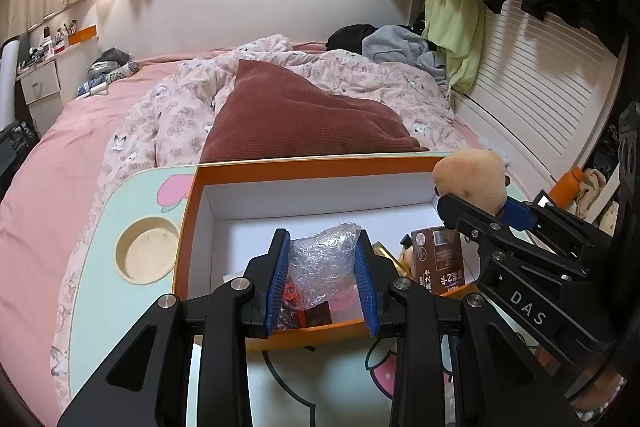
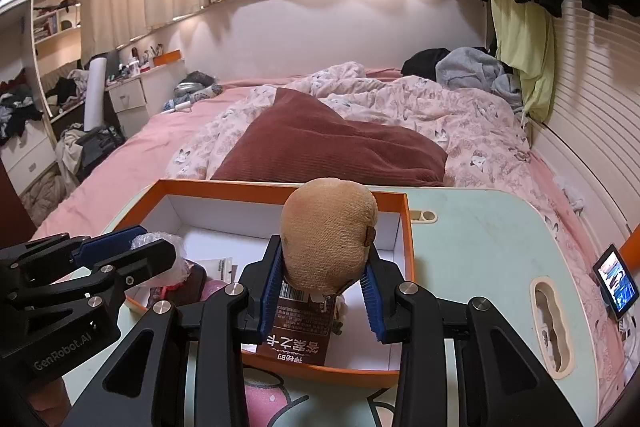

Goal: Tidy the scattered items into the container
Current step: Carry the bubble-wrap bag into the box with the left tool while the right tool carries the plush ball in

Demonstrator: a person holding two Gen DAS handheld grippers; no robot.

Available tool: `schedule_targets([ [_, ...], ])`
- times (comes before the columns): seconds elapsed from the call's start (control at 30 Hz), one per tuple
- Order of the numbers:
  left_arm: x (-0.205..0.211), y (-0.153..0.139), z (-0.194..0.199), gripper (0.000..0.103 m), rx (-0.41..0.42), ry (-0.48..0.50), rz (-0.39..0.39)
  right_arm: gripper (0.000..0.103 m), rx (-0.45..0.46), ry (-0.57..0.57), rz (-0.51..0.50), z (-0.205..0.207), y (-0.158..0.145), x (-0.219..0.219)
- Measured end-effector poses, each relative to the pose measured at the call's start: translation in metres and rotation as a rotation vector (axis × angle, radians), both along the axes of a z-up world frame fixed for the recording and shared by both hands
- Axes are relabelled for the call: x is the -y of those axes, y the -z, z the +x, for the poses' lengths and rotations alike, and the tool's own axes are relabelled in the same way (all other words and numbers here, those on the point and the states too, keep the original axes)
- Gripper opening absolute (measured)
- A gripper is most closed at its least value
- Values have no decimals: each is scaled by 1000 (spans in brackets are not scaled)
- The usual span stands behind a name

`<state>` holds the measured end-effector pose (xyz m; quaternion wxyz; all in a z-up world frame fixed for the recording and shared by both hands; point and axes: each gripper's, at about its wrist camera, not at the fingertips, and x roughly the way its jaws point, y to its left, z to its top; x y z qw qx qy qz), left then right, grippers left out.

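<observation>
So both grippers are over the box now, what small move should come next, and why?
Probably open both grippers and let go. The left gripper holds the bubble wrap and the right gripper holds the plush toy, both inside the walls of the orange box, low over what already lies there, so a release should drop them in.

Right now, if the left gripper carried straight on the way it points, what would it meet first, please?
Probably the white floor of the orange box: the left gripper, shut on the bubble-wrap bundle, slants down into it; depth is unclear.
</observation>
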<state>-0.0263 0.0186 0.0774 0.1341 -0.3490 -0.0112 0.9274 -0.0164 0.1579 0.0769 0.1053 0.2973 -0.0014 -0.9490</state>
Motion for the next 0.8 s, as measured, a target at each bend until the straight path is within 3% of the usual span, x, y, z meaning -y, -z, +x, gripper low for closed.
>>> schedule_targets([
  [0.8, 1, 11, -5, 33, 26, -5, 18, 35, 0, 3, -3, 0, 2, -1],
])
